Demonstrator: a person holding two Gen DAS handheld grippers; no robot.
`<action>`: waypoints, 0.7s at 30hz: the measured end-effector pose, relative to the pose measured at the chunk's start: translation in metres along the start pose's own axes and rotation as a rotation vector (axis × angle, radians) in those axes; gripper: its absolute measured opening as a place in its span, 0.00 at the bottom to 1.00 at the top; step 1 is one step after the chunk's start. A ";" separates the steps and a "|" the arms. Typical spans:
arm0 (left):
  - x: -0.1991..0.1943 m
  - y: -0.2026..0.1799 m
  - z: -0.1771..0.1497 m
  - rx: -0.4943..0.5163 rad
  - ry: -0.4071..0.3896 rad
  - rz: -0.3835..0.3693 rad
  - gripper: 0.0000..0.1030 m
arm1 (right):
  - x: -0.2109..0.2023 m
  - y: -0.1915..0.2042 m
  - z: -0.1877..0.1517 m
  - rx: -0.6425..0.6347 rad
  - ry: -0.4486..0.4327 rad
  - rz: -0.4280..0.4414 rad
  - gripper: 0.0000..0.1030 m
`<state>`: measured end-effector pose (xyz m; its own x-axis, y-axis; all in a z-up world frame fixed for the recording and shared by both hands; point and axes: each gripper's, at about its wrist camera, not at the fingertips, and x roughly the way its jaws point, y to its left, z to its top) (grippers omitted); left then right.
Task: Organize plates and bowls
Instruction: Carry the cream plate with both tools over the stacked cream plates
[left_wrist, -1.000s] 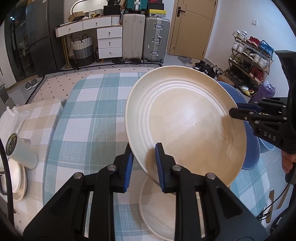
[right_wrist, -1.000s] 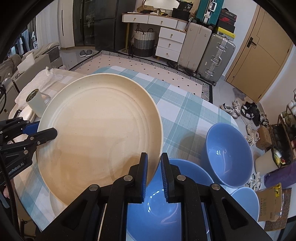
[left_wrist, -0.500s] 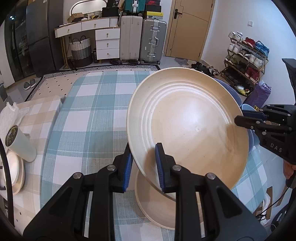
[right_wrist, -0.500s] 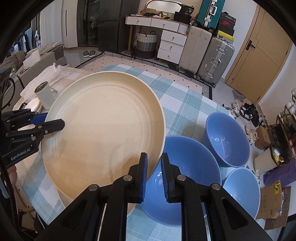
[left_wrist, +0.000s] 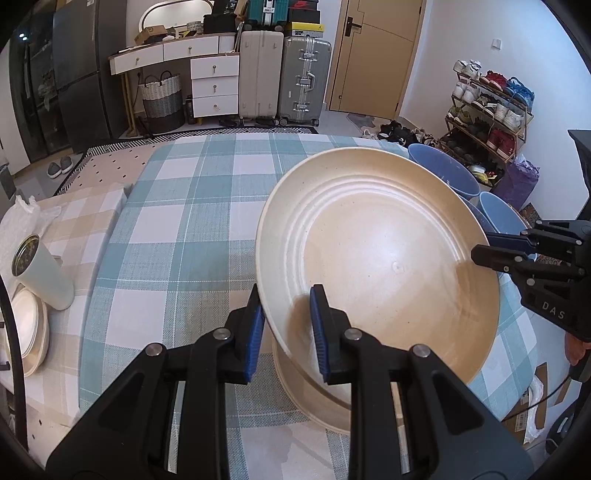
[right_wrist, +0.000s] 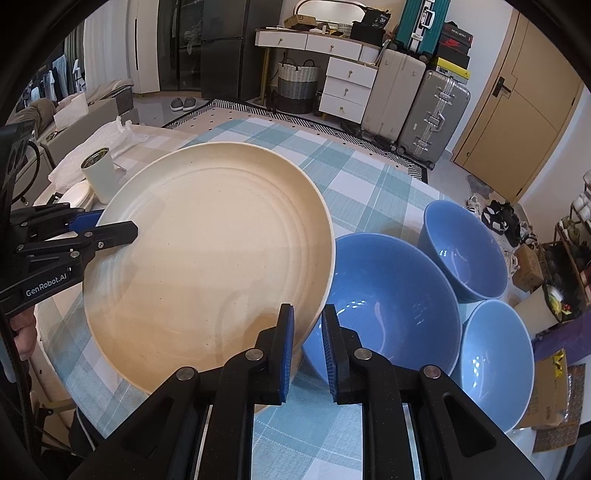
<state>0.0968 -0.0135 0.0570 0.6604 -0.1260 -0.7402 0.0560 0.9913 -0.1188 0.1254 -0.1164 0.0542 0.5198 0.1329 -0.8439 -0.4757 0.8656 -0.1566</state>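
A large cream plate (left_wrist: 376, 258) (right_wrist: 210, 251) hangs tilted just above the checked tablecloth (left_wrist: 184, 221). My left gripper (left_wrist: 286, 299) (right_wrist: 118, 225) is shut on its near-left rim, and my right gripper (left_wrist: 487, 251) (right_wrist: 307, 314) is shut on the opposite rim. Directly underneath lies a second cream plate (left_wrist: 306, 391), mostly hidden by the held one. To the right of the plates stand three blue bowls: a large one (right_wrist: 388, 295), one behind it (right_wrist: 461, 251) (left_wrist: 443, 166) and one at the table's edge (right_wrist: 491, 362).
A white tumbler (left_wrist: 44, 273) (right_wrist: 99, 177) and a stack of small white plates (left_wrist: 29, 325) sit on a beige checked cloth at the left. The far half of the table shows bare cloth. Suitcases, drawers and a shoe rack stand beyond the table.
Both grippers carried the cream plate sideways away from the blue bowls and slightly lower, over the plate lying on the table. The large bowl is now uncovered in the right wrist view.
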 end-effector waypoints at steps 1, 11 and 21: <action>0.001 0.001 -0.001 -0.001 0.003 0.000 0.19 | 0.001 0.001 -0.002 0.005 0.000 0.005 0.15; 0.008 0.005 -0.015 0.010 0.018 0.007 0.19 | 0.006 0.009 -0.015 0.034 -0.007 0.034 0.15; 0.017 0.006 -0.025 0.025 0.026 0.015 0.20 | 0.011 0.016 -0.030 0.043 0.007 0.048 0.15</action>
<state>0.0892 -0.0110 0.0270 0.6417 -0.1118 -0.7587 0.0649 0.9937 -0.0915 0.1026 -0.1160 0.0270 0.4923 0.1714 -0.8534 -0.4687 0.8783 -0.0940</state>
